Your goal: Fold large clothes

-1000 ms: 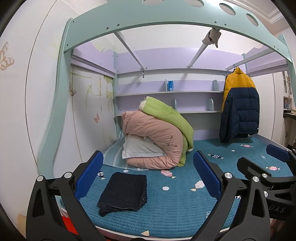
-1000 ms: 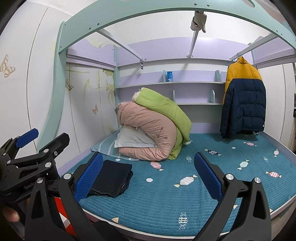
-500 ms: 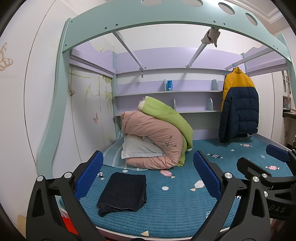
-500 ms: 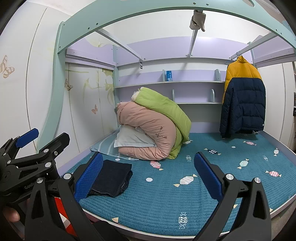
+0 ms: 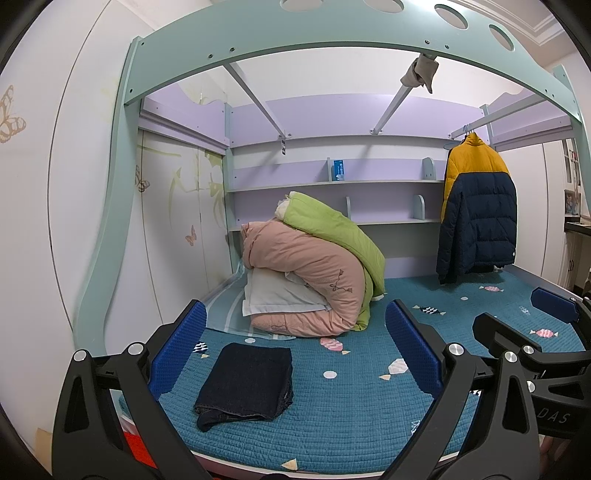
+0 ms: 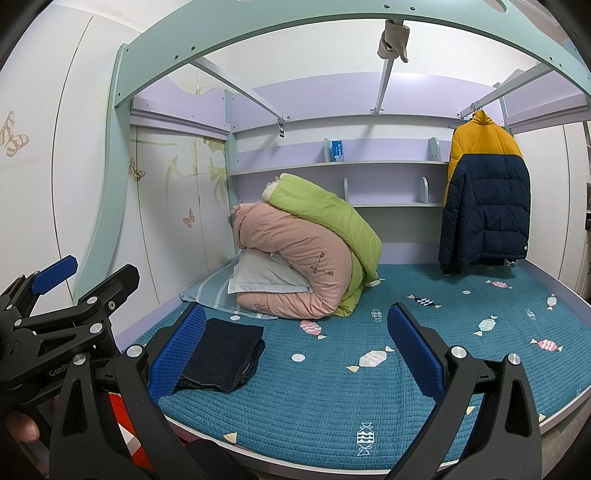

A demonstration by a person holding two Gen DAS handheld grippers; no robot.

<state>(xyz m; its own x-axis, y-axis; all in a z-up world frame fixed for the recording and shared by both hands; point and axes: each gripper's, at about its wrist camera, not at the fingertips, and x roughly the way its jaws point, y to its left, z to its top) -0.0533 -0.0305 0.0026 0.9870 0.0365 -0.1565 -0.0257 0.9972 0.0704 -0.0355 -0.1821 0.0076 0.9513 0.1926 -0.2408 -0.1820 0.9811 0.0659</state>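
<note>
A dark navy garment (image 5: 247,384) lies folded into a neat rectangle on the teal bed cover (image 5: 351,413), near the front left edge; it also shows in the right wrist view (image 6: 221,354). My left gripper (image 5: 295,354) is open and empty, held back from the bed in front of the garment. My right gripper (image 6: 295,354) is open and empty, level with the bed's front edge, to the right of the left one. The left gripper shows at the left of the right wrist view (image 6: 66,314), the right gripper at the right of the left wrist view (image 5: 535,332).
Rolled pink and green quilts (image 5: 317,269) with a white pillow (image 5: 273,295) sit at the back left of the bed. A yellow and navy puffer jacket (image 5: 476,214) hangs at the back right. Shelves (image 5: 332,182) line the back wall. A mint frame (image 5: 295,33) arches overhead.
Both views shift only slightly; the grippers stay open and the folded garment has not moved.
</note>
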